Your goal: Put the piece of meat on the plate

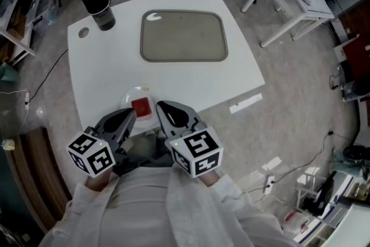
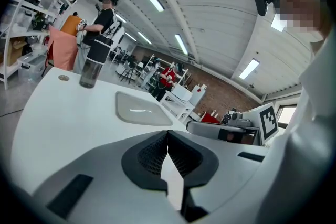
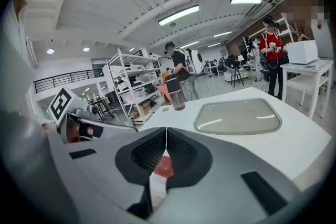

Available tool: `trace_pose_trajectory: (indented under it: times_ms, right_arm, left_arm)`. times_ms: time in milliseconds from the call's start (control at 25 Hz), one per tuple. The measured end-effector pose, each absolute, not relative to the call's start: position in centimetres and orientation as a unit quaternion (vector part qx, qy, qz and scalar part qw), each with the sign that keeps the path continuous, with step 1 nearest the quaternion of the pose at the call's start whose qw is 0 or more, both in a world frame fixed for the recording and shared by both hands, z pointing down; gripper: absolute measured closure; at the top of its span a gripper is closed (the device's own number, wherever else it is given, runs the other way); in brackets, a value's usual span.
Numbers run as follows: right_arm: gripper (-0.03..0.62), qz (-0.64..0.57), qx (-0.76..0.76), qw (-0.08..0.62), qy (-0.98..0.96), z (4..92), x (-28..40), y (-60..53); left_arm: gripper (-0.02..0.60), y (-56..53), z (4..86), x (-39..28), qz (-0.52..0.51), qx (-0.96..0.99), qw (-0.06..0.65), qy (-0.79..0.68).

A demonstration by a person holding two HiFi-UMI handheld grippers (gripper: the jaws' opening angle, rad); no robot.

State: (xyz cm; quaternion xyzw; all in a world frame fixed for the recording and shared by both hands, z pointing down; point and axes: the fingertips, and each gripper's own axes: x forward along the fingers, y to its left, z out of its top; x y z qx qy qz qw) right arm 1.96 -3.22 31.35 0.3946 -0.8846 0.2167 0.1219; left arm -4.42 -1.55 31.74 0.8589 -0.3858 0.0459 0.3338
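Clenched shut and empty, the left gripper (image 1: 133,114) and right gripper (image 1: 159,105) flank the piece of meat (image 1: 141,106), already lying on the plate (image 1: 128,96) at the table's (image 1: 243,75) 6 o'clock edge, so the task looks done.

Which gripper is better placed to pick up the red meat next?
Right, probably. The right gripper points straight at the meat, seen just past its shut jaws; the left gripper, also shut, faces the table beside it.
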Motion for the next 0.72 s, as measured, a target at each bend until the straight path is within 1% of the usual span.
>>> trace_pose_trajectory:
  times_ms: [720]
  right_arm:
    - [0.579,0.255,0.383,0.136,-0.877,33.2,0.3,-3.3]
  left_arm:
    - [0.571,-2.1,33.5,-6.1,0.084,0.855,0.358,-0.366]
